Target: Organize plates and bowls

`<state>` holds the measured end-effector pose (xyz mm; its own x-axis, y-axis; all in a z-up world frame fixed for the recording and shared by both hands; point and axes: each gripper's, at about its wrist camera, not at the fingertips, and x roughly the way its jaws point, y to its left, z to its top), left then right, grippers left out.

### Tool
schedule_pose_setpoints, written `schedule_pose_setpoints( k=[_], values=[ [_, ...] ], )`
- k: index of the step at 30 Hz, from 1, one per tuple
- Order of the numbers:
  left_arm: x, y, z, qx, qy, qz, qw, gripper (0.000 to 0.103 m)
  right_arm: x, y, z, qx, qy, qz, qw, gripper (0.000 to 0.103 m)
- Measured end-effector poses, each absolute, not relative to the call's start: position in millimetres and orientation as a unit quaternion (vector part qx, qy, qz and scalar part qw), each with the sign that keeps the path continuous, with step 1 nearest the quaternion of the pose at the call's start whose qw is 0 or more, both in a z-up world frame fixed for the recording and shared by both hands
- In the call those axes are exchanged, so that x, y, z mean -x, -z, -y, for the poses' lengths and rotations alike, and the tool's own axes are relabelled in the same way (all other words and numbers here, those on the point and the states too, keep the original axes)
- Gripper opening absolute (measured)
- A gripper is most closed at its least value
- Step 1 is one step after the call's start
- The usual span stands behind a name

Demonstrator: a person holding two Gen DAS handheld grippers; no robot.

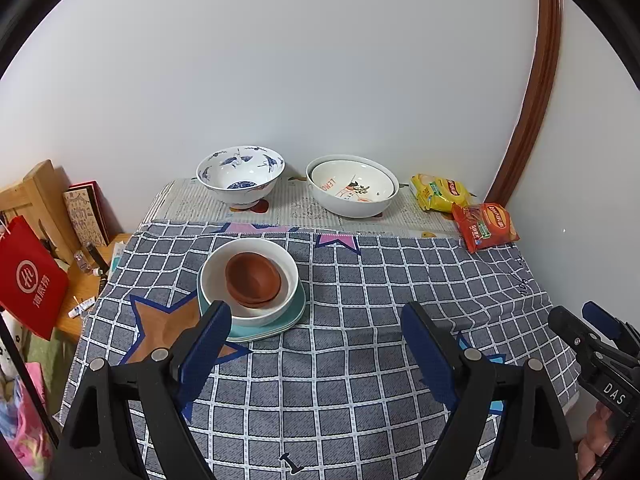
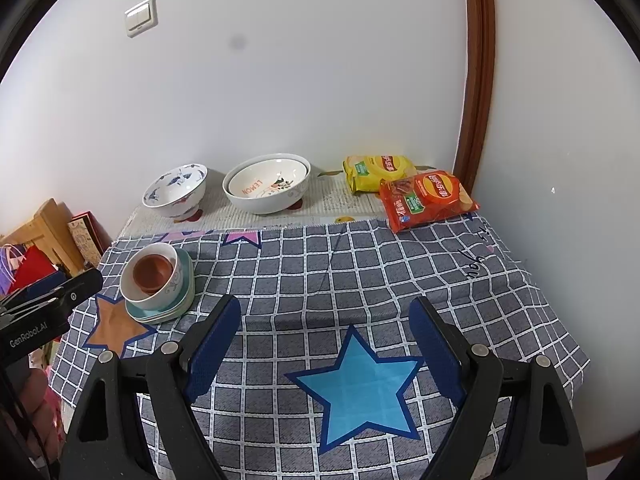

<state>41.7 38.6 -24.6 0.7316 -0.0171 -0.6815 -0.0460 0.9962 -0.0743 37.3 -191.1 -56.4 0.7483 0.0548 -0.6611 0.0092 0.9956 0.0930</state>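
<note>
A stack stands on the checked cloth: teal plates (image 1: pixel 294 314) (image 2: pixel 186 304) under a white bowl (image 1: pixel 212 276) (image 2: pixel 160 300) holding small brown bowls (image 1: pixel 252 278) (image 2: pixel 152 272). A blue-patterned bowl (image 1: pixel 240 176) (image 2: pixel 176 192) and a white lemon-print bowl nested in a larger white bowl (image 1: pixel 352 186) (image 2: pixel 266 188) stand at the back. My left gripper (image 1: pixel 316 316) is open and empty, its left finger just in front of the stack. My right gripper (image 2: pixel 326 316) is open and empty above the cloth, right of the stack.
Yellow (image 1: pixel 440 192) (image 2: pixel 376 170) and red (image 1: pixel 484 226) (image 2: pixel 428 200) snack bags lie at the back right corner. A lower wooden shelf with a red bag (image 1: pixel 30 280), books and small items sits left of the table. Walls close in behind and on the right.
</note>
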Motion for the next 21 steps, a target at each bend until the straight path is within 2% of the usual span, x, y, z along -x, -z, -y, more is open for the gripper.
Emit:
schedule_pose_setpoints(
  k=[21],
  values=[
    [-41.1,25.8,-38.1,0.046,-0.009,-0.368,0.929,0.086,-36.8,56.1,190.8,-0.046,-0.010,-0.353,0.934,0.085]
  ],
)
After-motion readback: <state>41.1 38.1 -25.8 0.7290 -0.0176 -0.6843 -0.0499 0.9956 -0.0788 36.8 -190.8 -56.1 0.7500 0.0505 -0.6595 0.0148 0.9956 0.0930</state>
